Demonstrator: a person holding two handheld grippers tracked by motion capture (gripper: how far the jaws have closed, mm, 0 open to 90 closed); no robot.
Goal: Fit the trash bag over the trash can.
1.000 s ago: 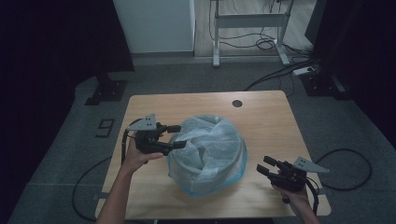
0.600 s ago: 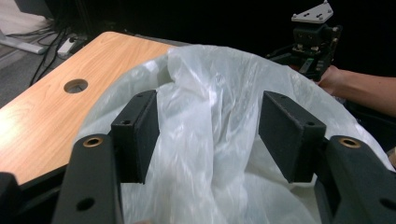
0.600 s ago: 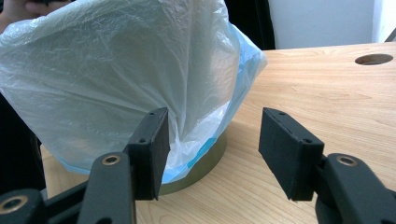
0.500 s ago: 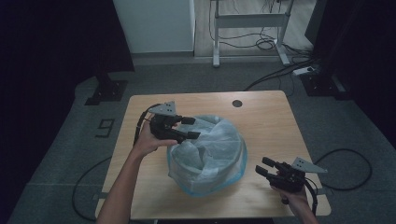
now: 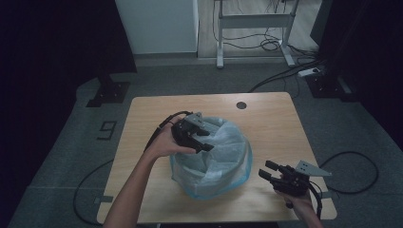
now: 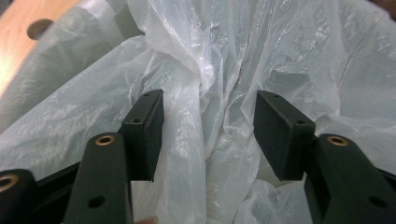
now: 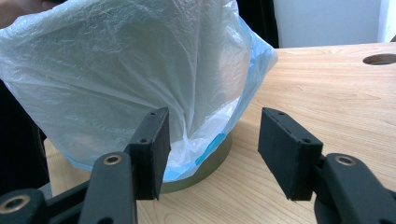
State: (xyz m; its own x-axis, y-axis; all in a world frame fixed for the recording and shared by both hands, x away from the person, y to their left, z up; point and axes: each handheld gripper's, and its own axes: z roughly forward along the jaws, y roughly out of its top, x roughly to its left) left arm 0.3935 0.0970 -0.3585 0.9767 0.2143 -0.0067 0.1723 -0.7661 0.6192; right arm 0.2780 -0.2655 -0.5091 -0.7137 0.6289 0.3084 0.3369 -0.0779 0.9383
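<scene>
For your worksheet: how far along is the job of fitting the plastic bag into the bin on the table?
Done: the plastic bag already sits over the bin, its blue edge draped down the outside. In hand: the left gripper is above the bag's mouth; its jaws have just been closing, with a fold of film between them, not yet pinched. Left: the liner looks bunched inside, so spreading it probably remains. The right gripper waits open beside the bin.

A translucent white bag (image 5: 216, 152) with a pale blue edge is seen over an olive-grey bin (image 7: 205, 168) on a light wooden counter (image 5: 271, 123), beside black jaws.
</scene>
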